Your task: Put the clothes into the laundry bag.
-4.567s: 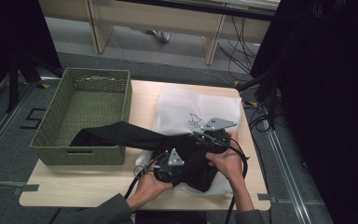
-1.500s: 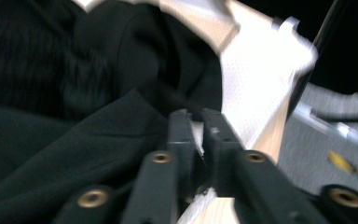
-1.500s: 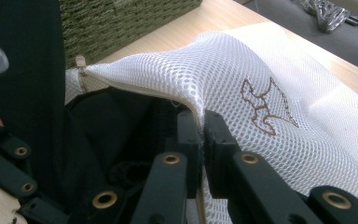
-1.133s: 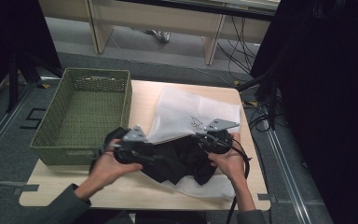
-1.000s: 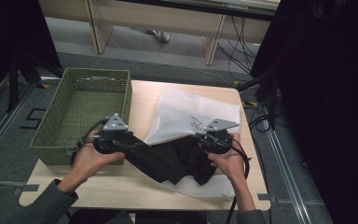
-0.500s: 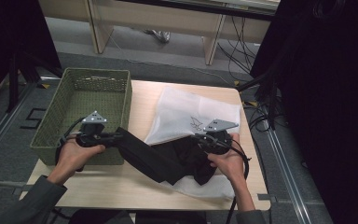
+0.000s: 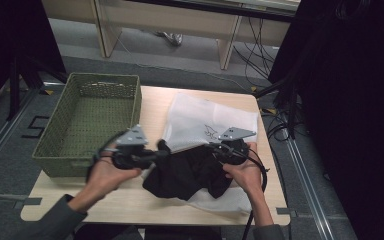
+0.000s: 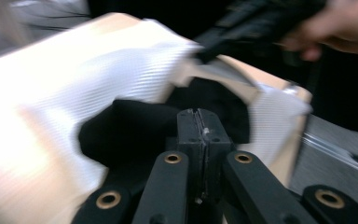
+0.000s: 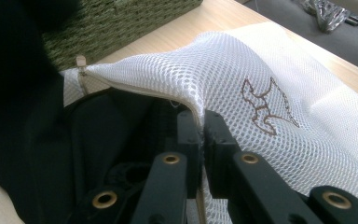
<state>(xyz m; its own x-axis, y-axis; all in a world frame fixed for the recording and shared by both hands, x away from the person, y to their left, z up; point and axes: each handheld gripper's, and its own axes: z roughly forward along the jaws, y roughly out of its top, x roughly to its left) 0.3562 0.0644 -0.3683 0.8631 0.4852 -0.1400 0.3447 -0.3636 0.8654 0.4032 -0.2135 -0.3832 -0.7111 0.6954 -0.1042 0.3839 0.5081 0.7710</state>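
Bag: we see white mesh bag, center frame, black cloth spilling out.
Right gripper: pinching bag's rim.
Left gripper: jaws together at the cloth; we can't tell if it's caught.

The white laundry bag of open mesh cloth is showing a fine honeycomb weave, with a brown stitched motif and a smooth cream zip tape along its edge. The black matt cloth garment is lying soft and dull, giving back no shine. The green woven basket is looking rough and ribbed. The pale wooden table is showing a smooth, faintly grained, matt top.
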